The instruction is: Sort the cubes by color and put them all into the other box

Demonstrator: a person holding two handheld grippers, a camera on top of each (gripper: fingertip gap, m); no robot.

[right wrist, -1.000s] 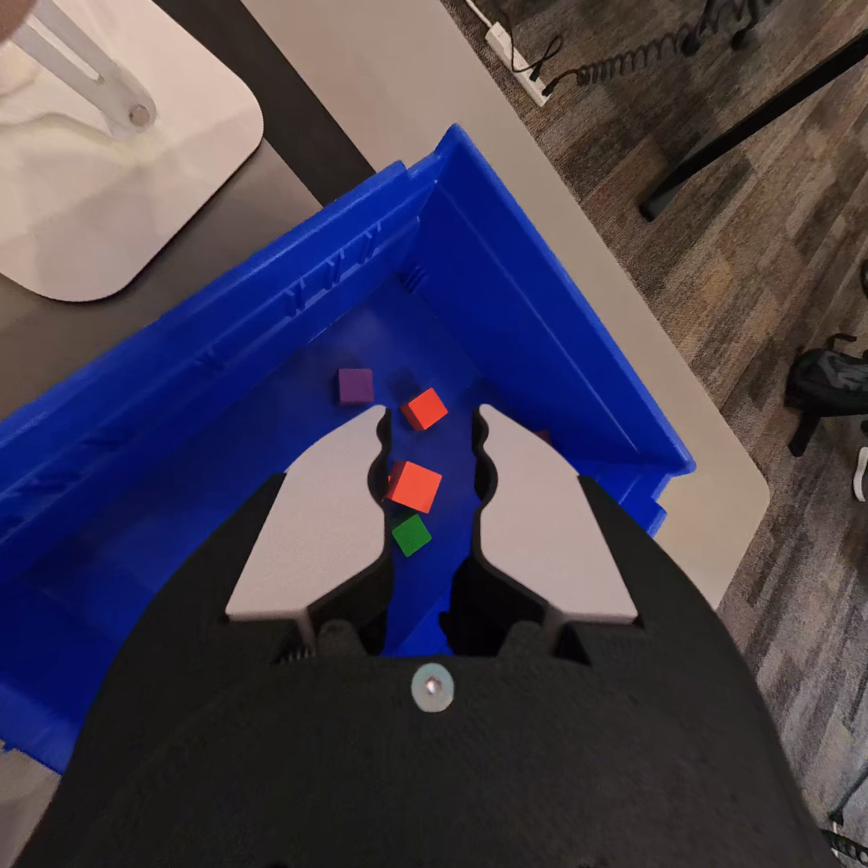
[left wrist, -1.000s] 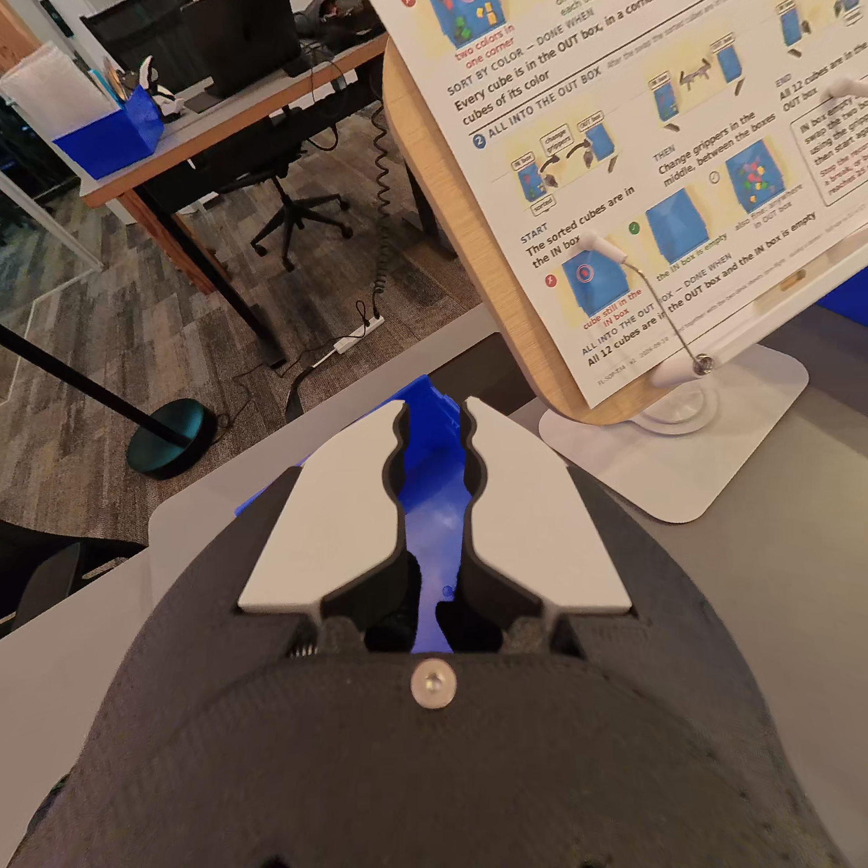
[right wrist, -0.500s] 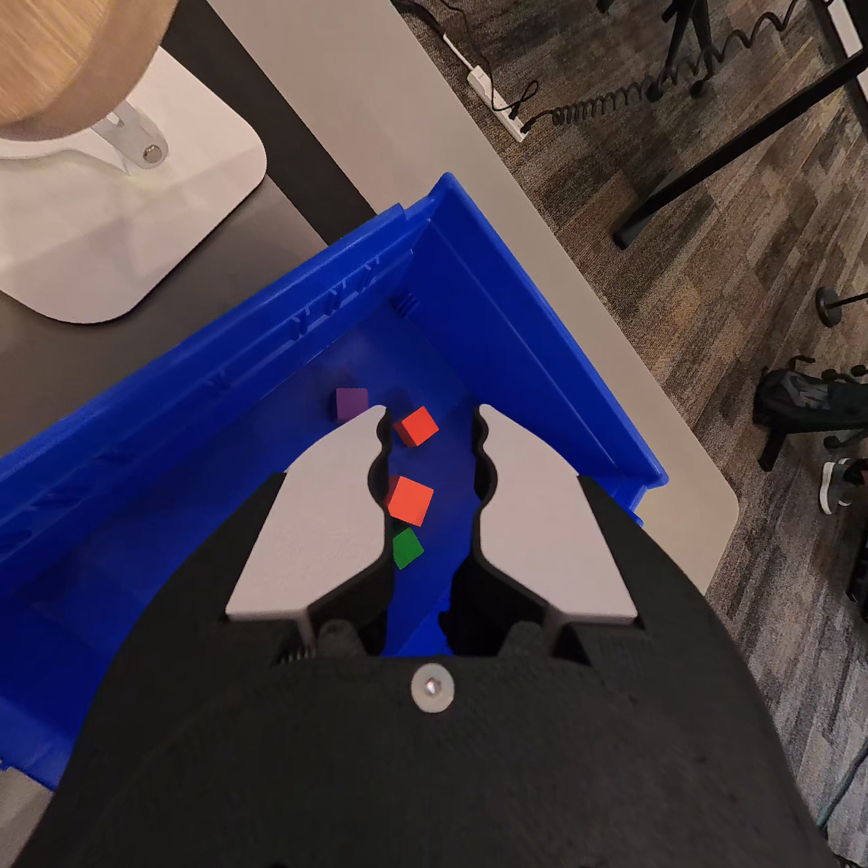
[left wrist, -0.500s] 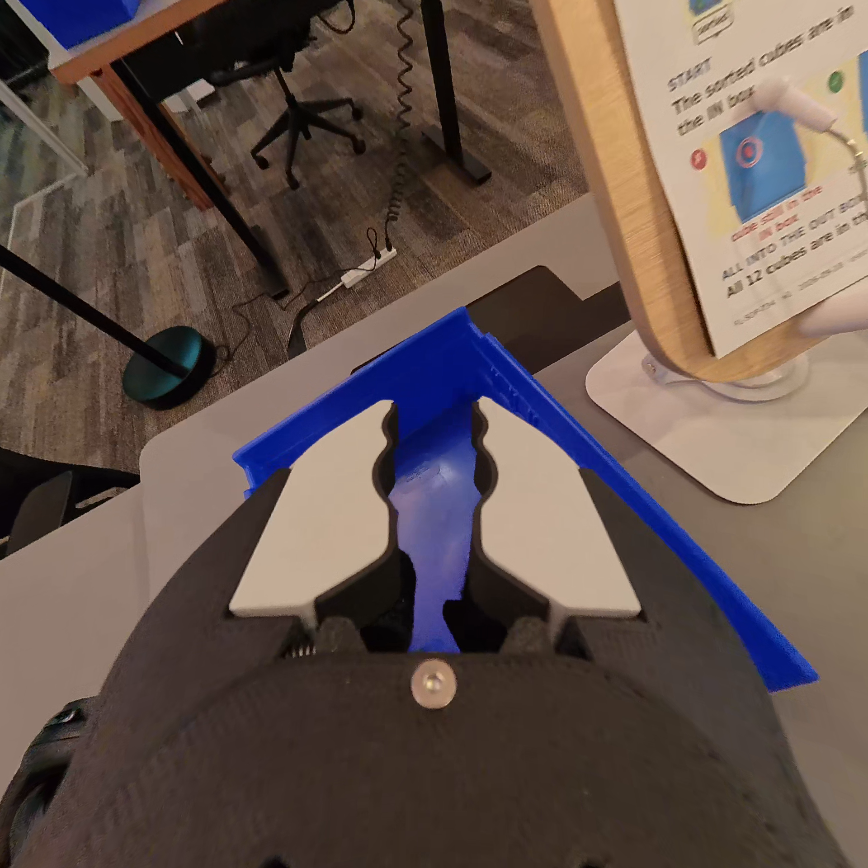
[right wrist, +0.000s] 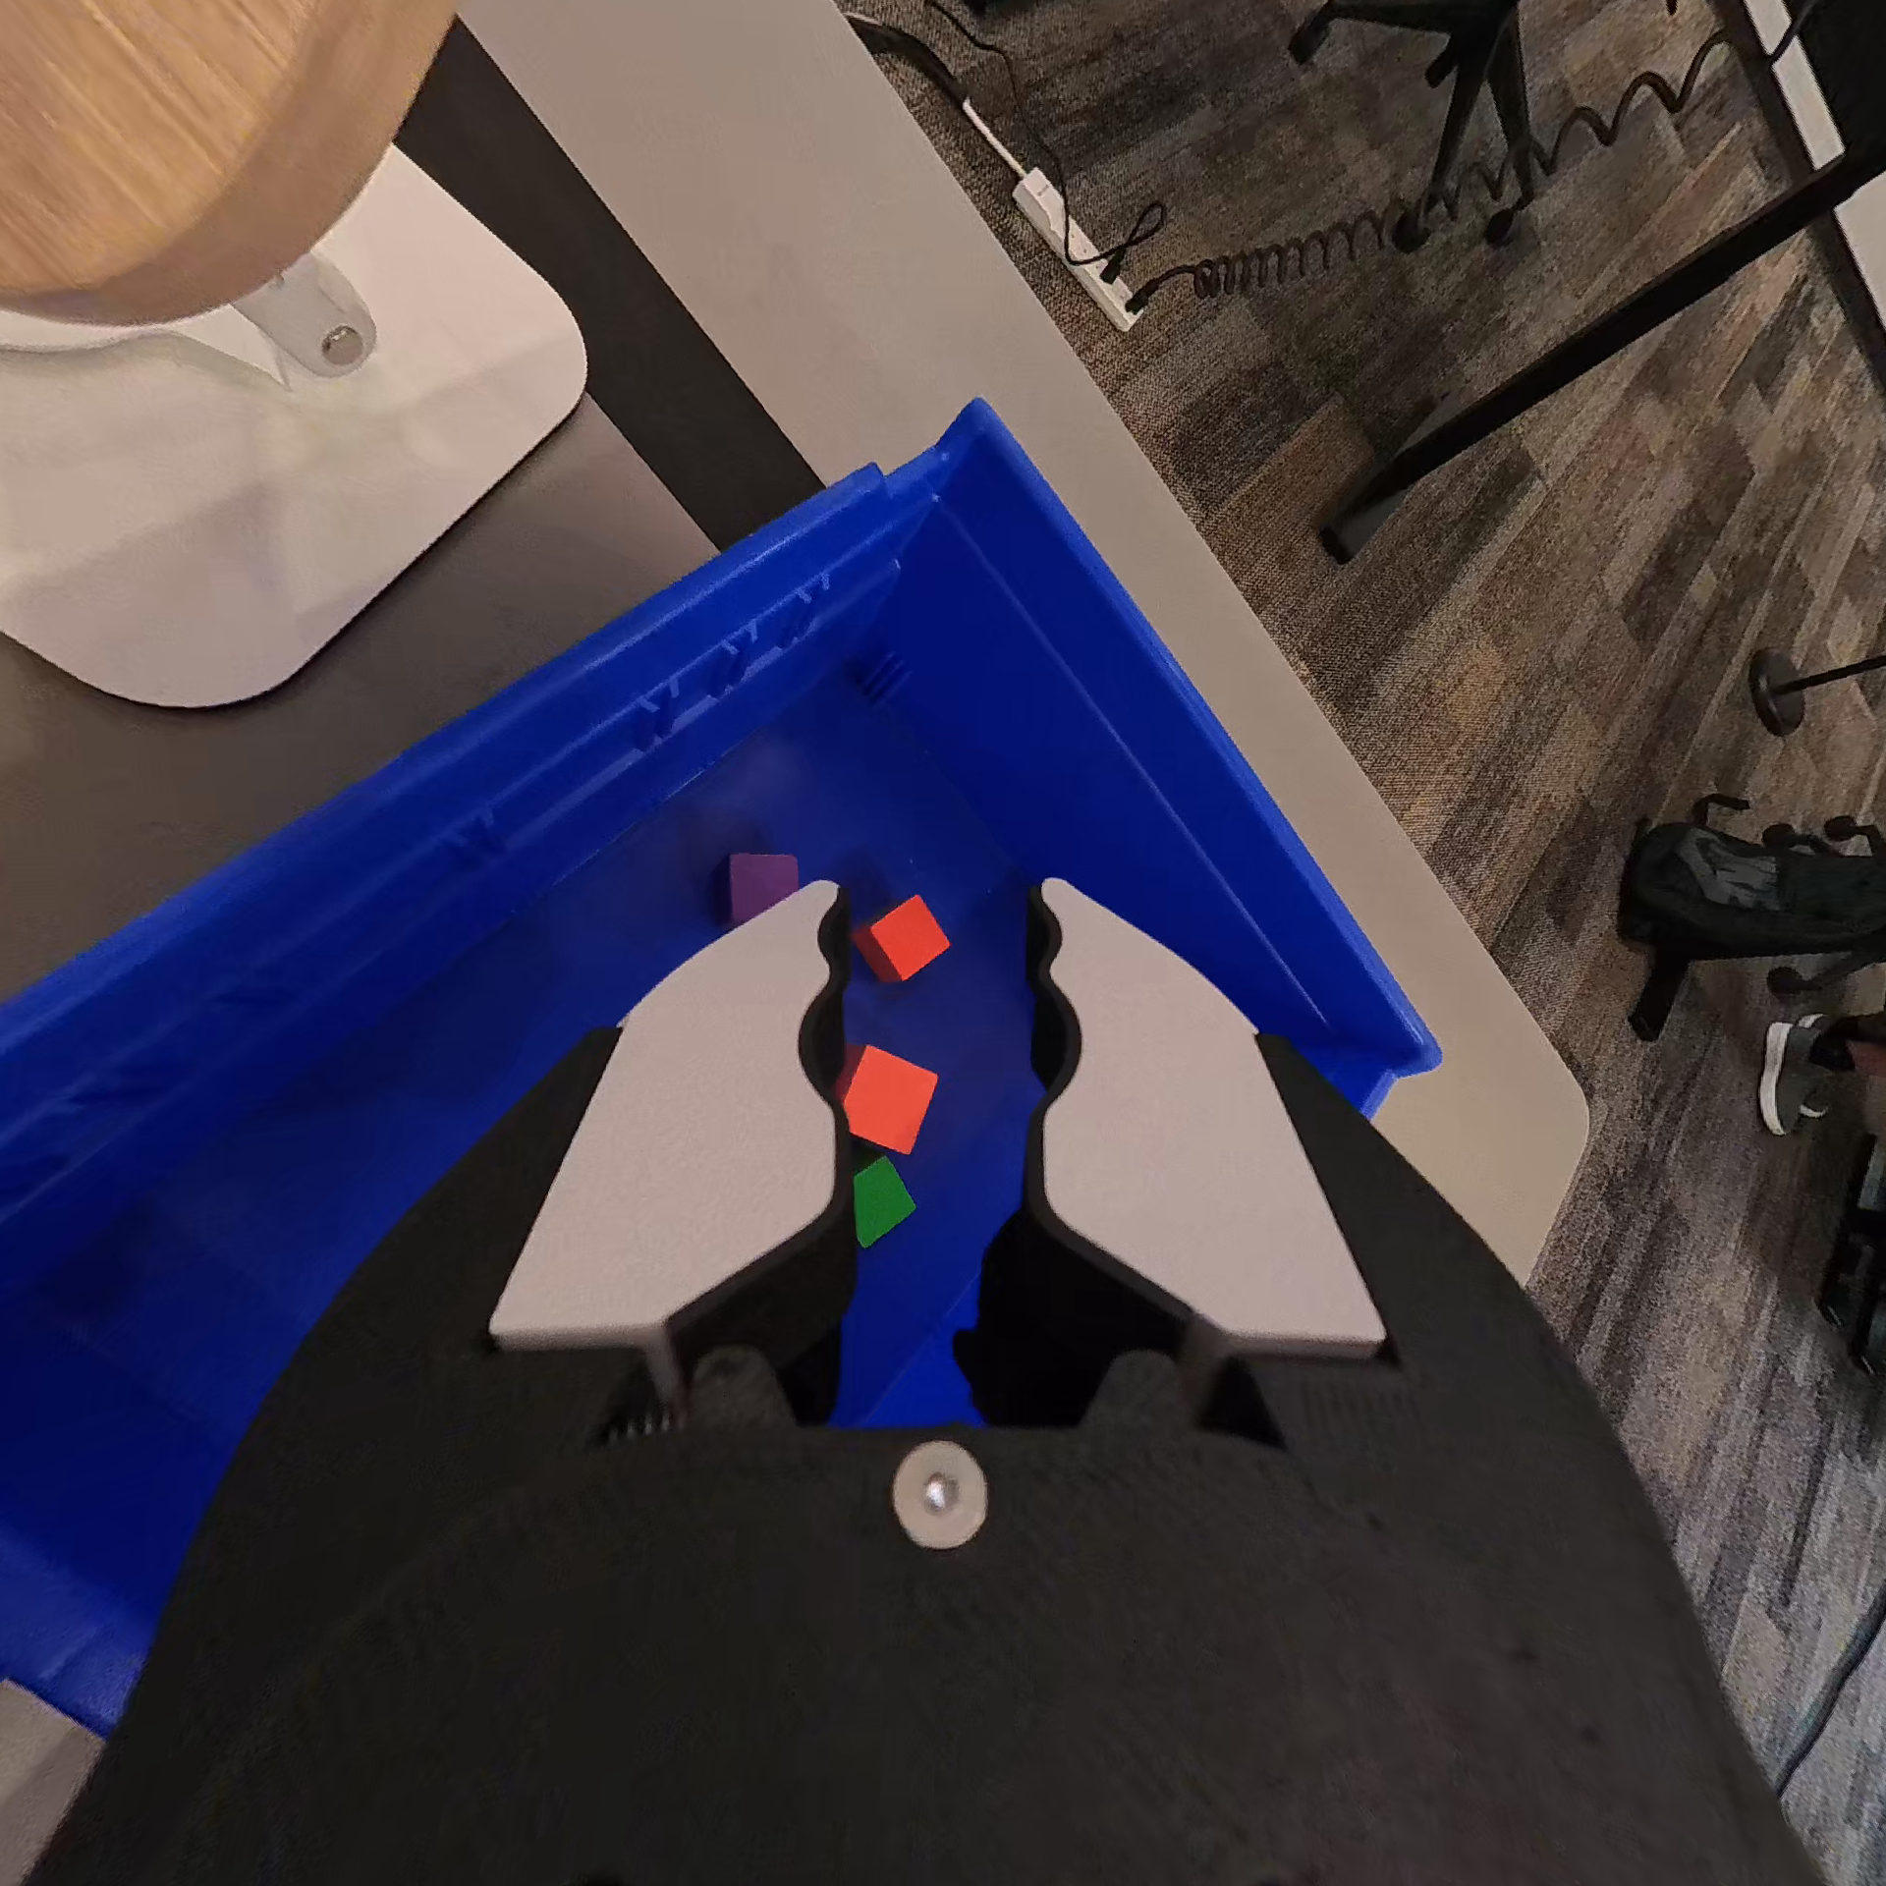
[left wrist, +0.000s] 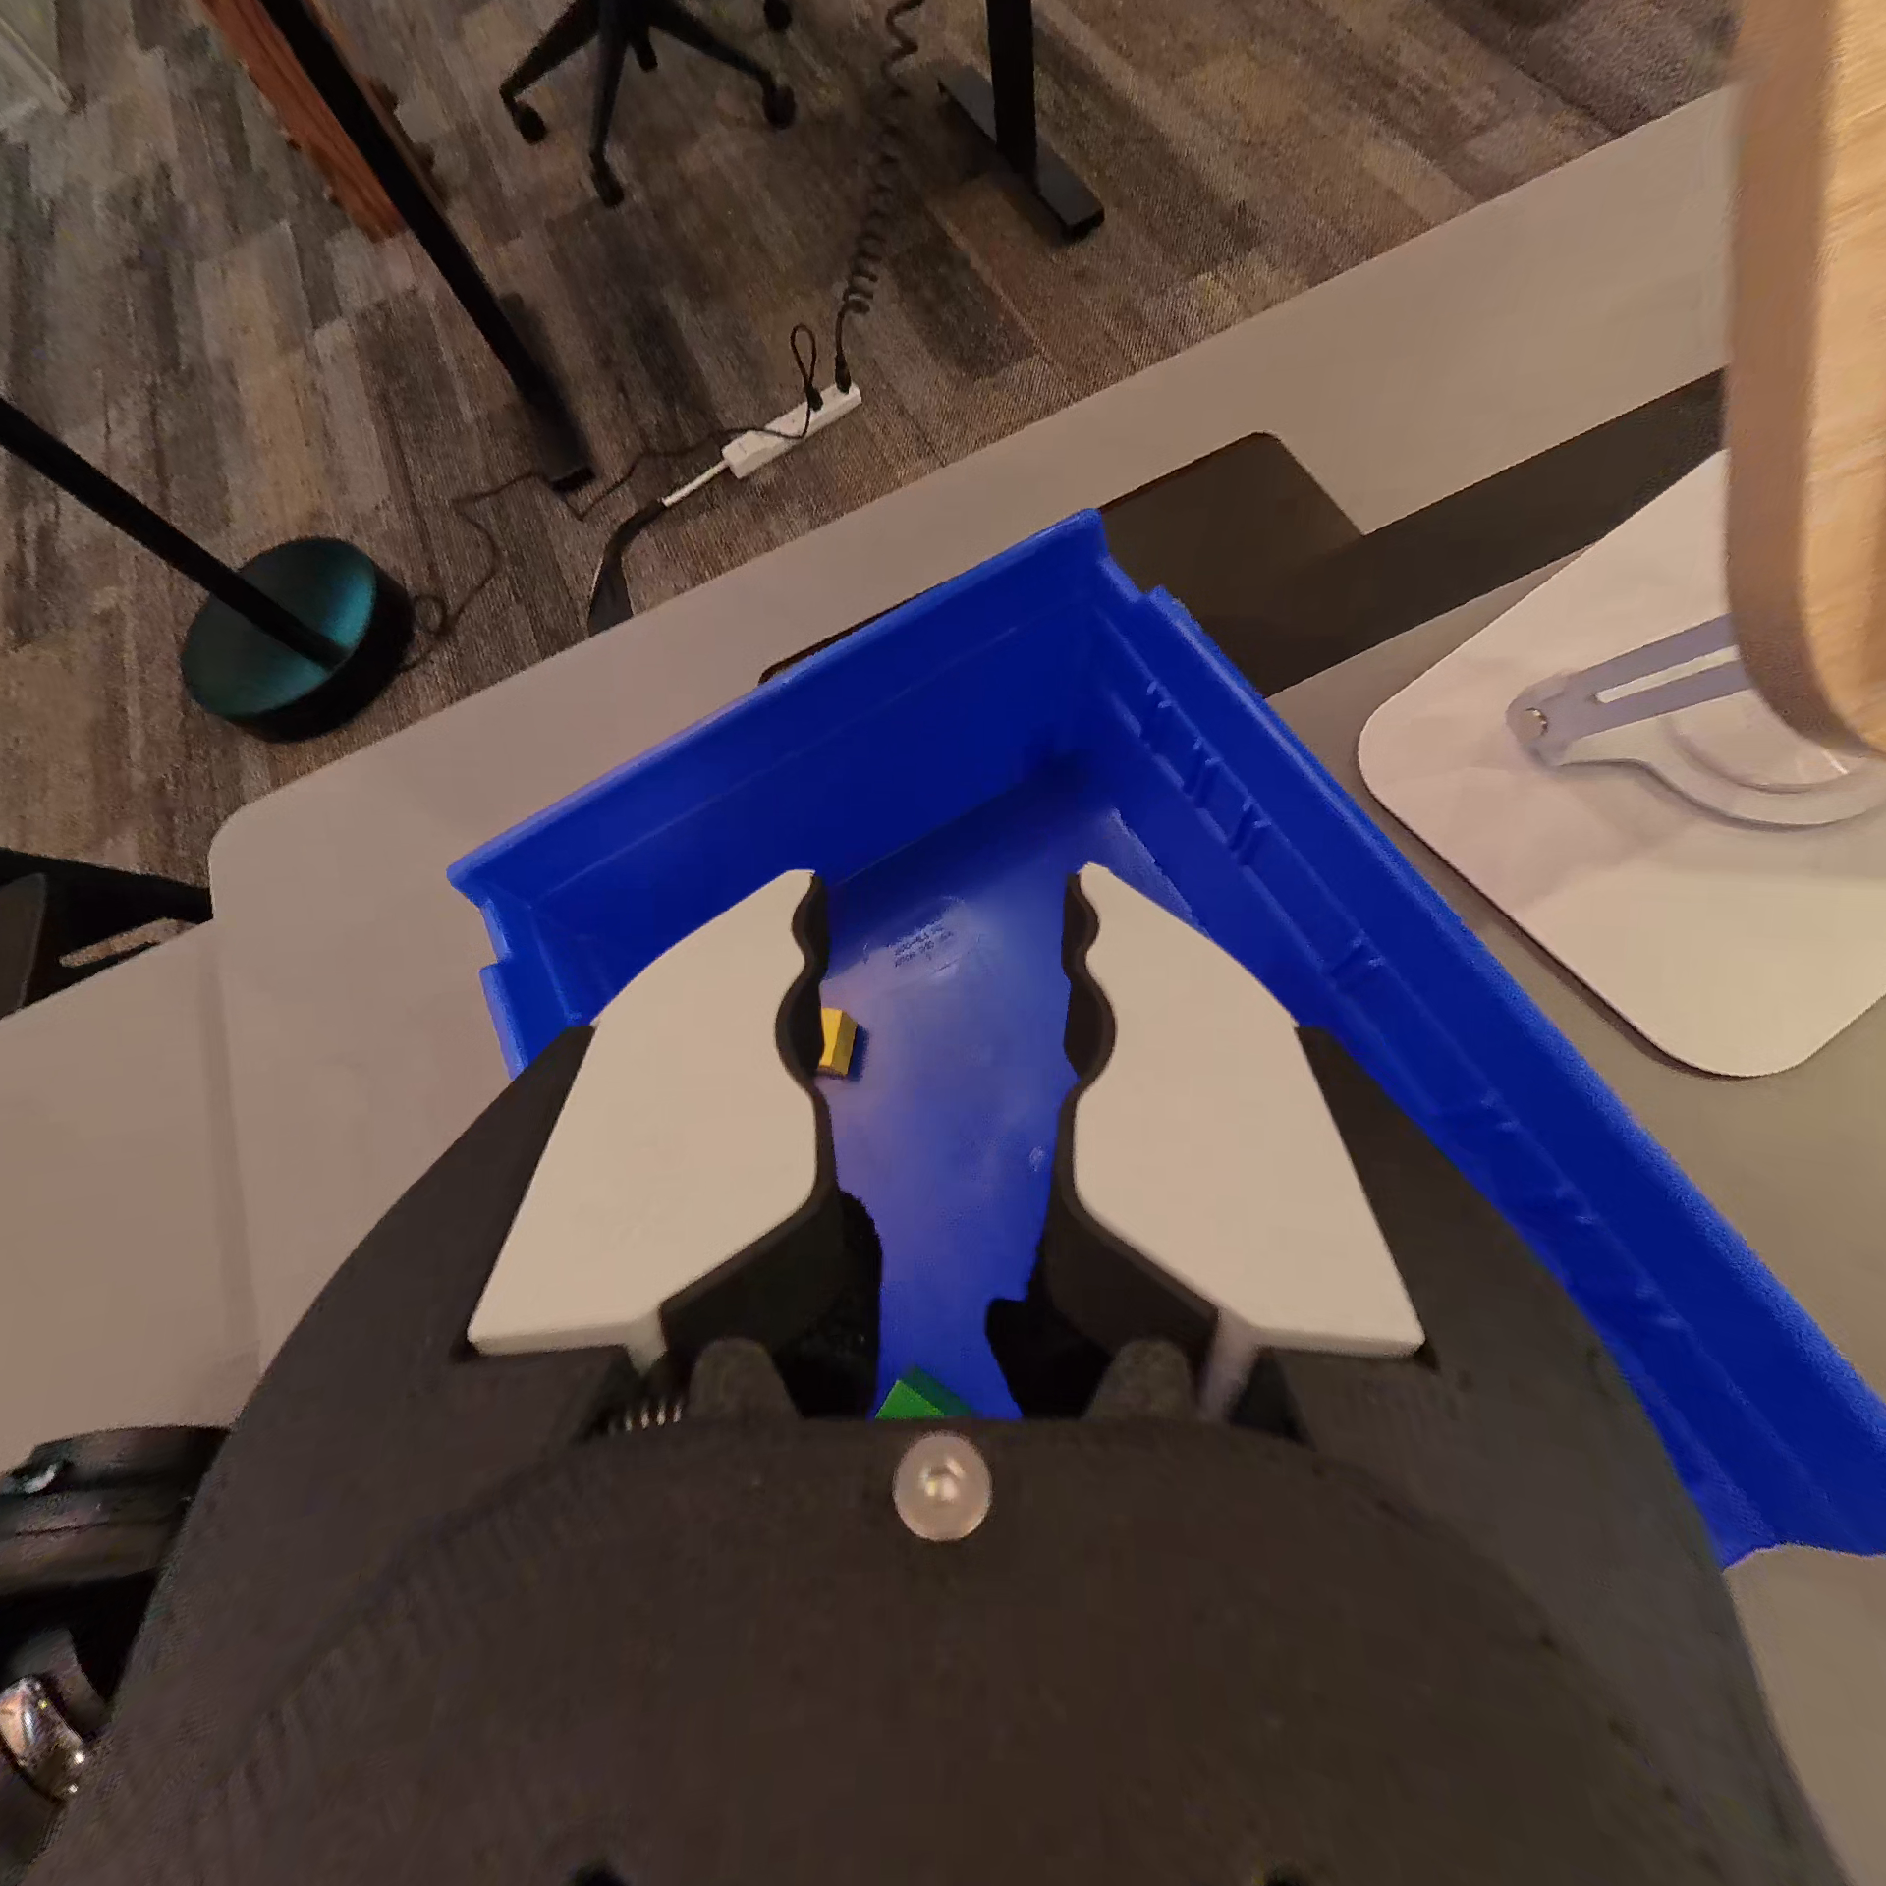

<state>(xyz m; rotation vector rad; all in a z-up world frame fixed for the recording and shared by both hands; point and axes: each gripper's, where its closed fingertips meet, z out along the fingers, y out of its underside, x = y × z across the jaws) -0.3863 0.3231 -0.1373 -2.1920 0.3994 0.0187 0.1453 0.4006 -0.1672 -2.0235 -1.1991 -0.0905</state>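
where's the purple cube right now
In the right wrist view, the purple cube lies on the floor of the blue box near its far corner, just beyond the left fingertip of the right hand-held gripper, left of the nearest red cube.

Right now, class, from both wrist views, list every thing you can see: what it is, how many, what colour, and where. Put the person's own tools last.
Blue plastic box: one per view, on the grey table; whether they are the same box cannot be told.
Small red cubes: two, on the box floor, right view.
Small purple cube: one, beyond the red ones.
Small green cube: one, nearest the camera; another green cube in the left view.
Small yellow cube: one, on the box floor, left view.
White flat stand base: one, on the table, carrying a wooden board.
Grey table: one.
White power strip: one, on the floor.
Left gripper: open over the box, holding nothing.
Right gripper: open above the cubes, holding nothing.
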